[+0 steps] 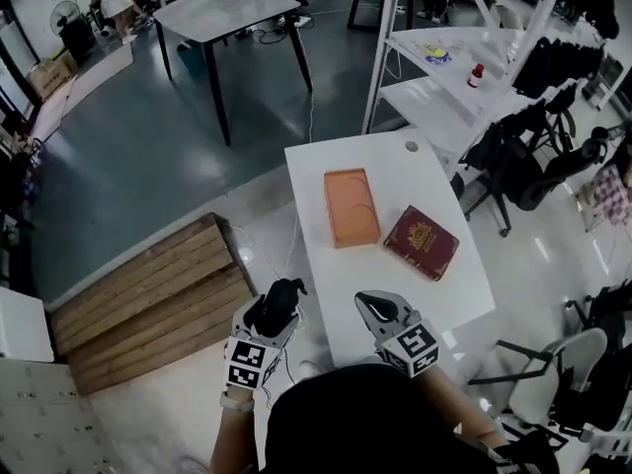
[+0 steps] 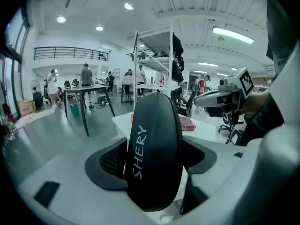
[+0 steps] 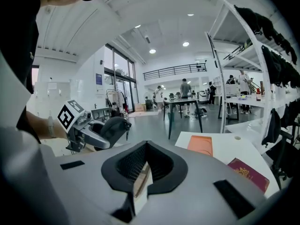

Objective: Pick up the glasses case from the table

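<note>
A black oval glasses case with white lettering stands on end between the jaws of my left gripper, which is shut on it. In the head view the glasses case and left gripper hang off the near left edge of the white table, above the floor. My right gripper hovers over the table's near edge, shut with nothing in it; in its own view the jaws of the right gripper meet. From there the left gripper shows at left with the case.
An orange flat box and a dark red book lie mid-table. A wooden pallet lies on the floor at left. White shelving and black office chairs stand at right, a grey table further back.
</note>
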The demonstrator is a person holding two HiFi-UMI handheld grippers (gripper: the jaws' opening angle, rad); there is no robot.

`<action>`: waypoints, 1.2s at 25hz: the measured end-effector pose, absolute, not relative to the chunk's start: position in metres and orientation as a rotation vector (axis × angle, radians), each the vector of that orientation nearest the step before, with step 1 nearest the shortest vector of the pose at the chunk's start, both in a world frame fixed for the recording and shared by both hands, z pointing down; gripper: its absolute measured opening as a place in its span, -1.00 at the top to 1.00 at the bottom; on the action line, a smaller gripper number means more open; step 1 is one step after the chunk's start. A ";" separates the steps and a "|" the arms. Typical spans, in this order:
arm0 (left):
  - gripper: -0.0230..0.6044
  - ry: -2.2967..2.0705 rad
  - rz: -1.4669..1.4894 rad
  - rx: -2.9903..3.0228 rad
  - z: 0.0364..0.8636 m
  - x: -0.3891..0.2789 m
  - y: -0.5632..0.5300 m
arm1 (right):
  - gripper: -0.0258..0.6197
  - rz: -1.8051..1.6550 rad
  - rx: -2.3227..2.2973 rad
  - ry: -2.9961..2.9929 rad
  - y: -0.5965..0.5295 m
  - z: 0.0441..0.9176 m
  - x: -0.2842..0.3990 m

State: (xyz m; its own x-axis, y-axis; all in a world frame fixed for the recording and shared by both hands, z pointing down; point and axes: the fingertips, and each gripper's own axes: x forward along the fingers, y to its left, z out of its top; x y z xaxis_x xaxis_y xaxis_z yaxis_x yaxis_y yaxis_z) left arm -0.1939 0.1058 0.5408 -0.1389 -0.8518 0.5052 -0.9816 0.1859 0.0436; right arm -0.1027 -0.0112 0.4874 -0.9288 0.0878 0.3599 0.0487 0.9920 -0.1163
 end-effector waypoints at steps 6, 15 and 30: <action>-0.19 -2.119 0.320 1.689 0.528 -0.208 0.113 | 0.84 0.151 -0.127 -2.786 -0.006 0.484 -0.116; -0.19 -2.126 0.315 1.681 0.526 -0.207 0.112 | 0.84 0.142 -0.132 -2.791 -0.007 0.486 -0.115; -0.19 -2.118 0.279 1.697 0.524 -0.206 0.111 | 0.84 0.177 -0.081 -2.767 -0.009 0.491 -0.109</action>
